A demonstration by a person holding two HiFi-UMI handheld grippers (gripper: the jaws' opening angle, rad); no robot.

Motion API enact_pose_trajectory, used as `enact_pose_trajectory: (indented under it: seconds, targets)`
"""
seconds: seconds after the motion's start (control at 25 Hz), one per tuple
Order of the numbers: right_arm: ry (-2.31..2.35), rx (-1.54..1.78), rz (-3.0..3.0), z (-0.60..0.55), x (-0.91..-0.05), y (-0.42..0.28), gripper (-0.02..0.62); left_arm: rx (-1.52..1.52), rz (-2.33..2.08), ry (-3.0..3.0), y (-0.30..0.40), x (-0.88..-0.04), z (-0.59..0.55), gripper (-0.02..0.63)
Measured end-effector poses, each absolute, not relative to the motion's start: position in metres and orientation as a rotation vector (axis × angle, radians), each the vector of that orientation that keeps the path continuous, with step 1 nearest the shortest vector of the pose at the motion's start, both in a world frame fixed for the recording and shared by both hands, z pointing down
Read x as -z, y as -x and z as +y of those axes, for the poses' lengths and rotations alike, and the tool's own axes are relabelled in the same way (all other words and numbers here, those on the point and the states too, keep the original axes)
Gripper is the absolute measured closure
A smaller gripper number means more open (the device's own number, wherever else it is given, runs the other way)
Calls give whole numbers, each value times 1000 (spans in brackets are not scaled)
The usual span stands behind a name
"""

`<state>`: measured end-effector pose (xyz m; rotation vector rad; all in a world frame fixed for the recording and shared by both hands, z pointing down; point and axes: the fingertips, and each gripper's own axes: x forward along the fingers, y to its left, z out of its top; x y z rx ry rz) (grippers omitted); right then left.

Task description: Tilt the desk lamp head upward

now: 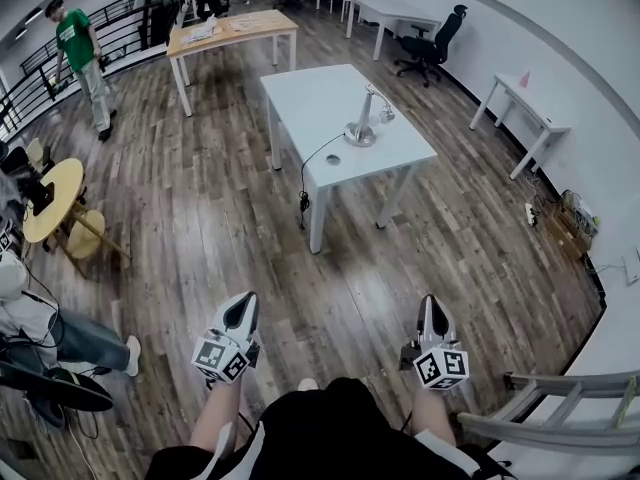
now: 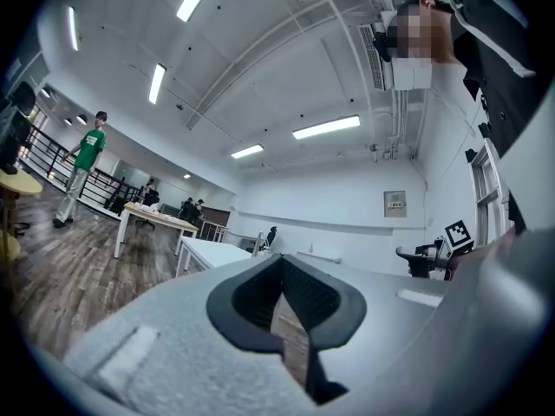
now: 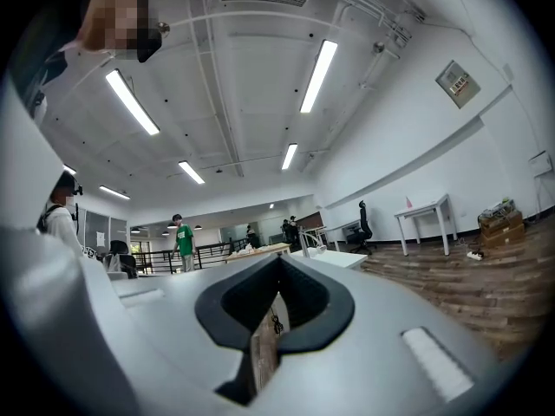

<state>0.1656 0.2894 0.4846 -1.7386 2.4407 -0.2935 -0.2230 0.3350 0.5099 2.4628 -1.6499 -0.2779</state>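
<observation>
Overhead, a wide office with a wooden plank floor (image 1: 210,248) is being looked down on. At the far left, a round yellow table (image 1: 55,193) is being crowded by a stool (image 1: 85,236), and a seated person's legs (image 1: 75,340) are being stretched out just below it. Further back on that side, a person in a green shirt (image 1: 78,53) is being shown near a black railing (image 1: 125,18), with a wooden table (image 1: 235,30) to the right of it. In the foreground, the left gripper (image 1: 243,308) is being held low over the floor, its jaws pressed together with nothing between them. Beyond it, near the middle of the room, a white table (image 1: 320,98) is being occupied by the desk lamp (image 1: 362,128), which is standing toward the table's near right part. A dark cable (image 1: 312,158) is being trailed from the tabletop over the near edge. The lamp is being left well apart from both grippers. The right gripper (image 1: 430,306) is being held beside the left one, likewise closed on nothing. Further right, a black office chair (image 1: 432,43) is being shown by another white desk (image 1: 395,13). A small white desk (image 1: 520,108) is being set against the curved wall (image 1: 560,28), and a grey frame (image 1: 560,403) is being cut off by the lower right edge.
</observation>
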Motion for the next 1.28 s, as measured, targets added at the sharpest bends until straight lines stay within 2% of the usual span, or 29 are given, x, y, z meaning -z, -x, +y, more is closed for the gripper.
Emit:
enact_pose_trajectory:
  seconds: [0.56, 1.28]
  targets:
    - [1670, 258, 2494, 191, -486, -153, 592, 252, -1716, -2488, 219, -490, 250, 607]
    - [1627, 293, 2477, 13, -488, -213, 592, 278, -1753, -2491, 168, -487, 79, 607]
